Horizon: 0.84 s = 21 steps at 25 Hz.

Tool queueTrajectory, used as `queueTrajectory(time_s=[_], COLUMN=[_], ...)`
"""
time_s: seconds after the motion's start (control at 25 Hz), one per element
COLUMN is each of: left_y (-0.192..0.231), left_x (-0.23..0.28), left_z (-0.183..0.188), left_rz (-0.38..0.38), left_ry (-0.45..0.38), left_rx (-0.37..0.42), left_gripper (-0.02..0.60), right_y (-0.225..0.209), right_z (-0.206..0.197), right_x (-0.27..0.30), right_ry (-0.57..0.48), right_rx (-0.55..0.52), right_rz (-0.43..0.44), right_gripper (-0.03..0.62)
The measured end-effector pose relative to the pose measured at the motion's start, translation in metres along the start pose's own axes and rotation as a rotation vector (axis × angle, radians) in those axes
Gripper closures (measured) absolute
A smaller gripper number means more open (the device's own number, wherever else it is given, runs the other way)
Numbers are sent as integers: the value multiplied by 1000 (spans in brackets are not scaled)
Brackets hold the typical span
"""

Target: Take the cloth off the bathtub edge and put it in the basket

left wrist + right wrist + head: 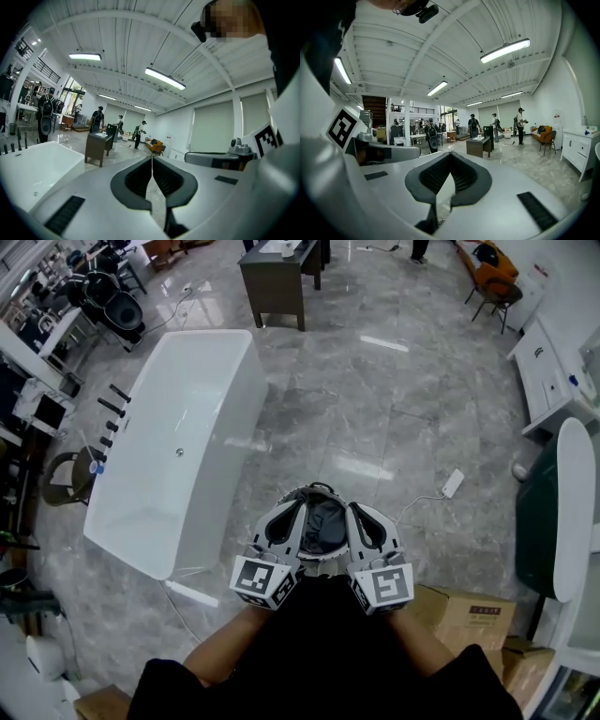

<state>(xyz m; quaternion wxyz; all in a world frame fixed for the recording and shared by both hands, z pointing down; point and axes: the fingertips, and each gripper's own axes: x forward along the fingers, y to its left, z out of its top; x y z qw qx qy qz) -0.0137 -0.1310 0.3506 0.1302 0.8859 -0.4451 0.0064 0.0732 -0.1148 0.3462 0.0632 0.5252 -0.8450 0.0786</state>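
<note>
The left gripper [298,508] has its two jaws pressed together, and nothing is between them. The right gripper [355,514] is pressed together the same way and holds nothing too. They sit side by side at the bottom middle of the head view, very near each other.

Just under them, showing between them, is the basket [322,529]. It is round and dark inside (I cannot tell if the cloth is in there).

The floor [403,418] is shiny grey stone. It is wide and open across the middle of the frame. The white bathtub [217,493] stands at the left, with its near corner close to the basket. Its rim is smooth and white. A white plug strip [453,484] lies on the floor to the right of the basket. A cardboard box [469,615] sits at the lower right. A dark table [277,282] stands far off at the top.
</note>
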Motion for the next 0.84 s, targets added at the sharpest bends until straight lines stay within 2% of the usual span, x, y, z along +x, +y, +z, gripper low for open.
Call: queueTrajectory(time_s=[0.56, 0.84], left_y=[21, 42], left_x=[-5, -6], left_z=[-12, -26], left_rz=[43, 79], left_ry=[22, 42], left_rx=[-35, 19], left_gripper=[561, 561], right_y=[16, 12], right_z=[-13, -16], right_x=[14, 14], right_ry=[40, 49], right_rx=[-2, -13], right_rz=[29, 17], right_gripper=[563, 563])
